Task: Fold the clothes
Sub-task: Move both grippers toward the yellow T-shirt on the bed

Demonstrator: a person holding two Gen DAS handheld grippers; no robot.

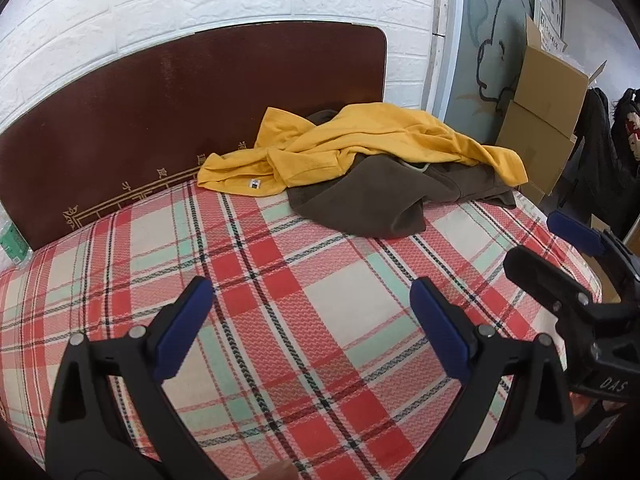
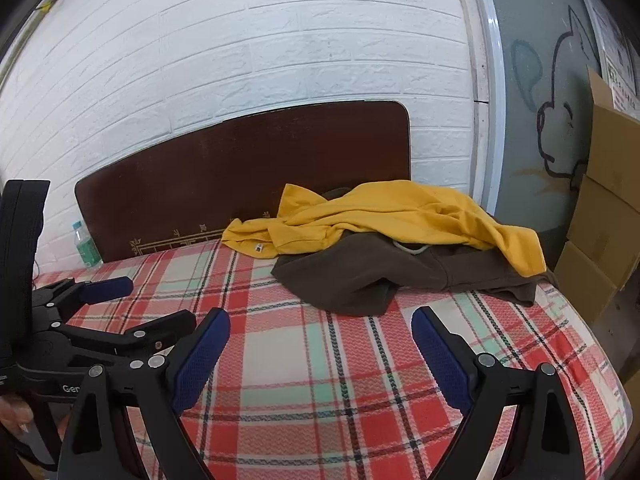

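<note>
A crumpled yellow shirt lies on top of a dark brown garment at the far right of the plaid-covered surface. Both also show in the right wrist view, the yellow shirt over the brown garment. My left gripper is open and empty above the plaid cloth, well short of the clothes. My right gripper is open and empty, close to the brown garment's near edge. The right gripper also shows at the right of the left wrist view, and the left gripper shows at the left of the right wrist view.
A dark brown board leans on the white brick wall behind the surface. A green-labelled bottle stands at the far left. Cardboard boxes are stacked at the right, with dark clothes hanging beyond.
</note>
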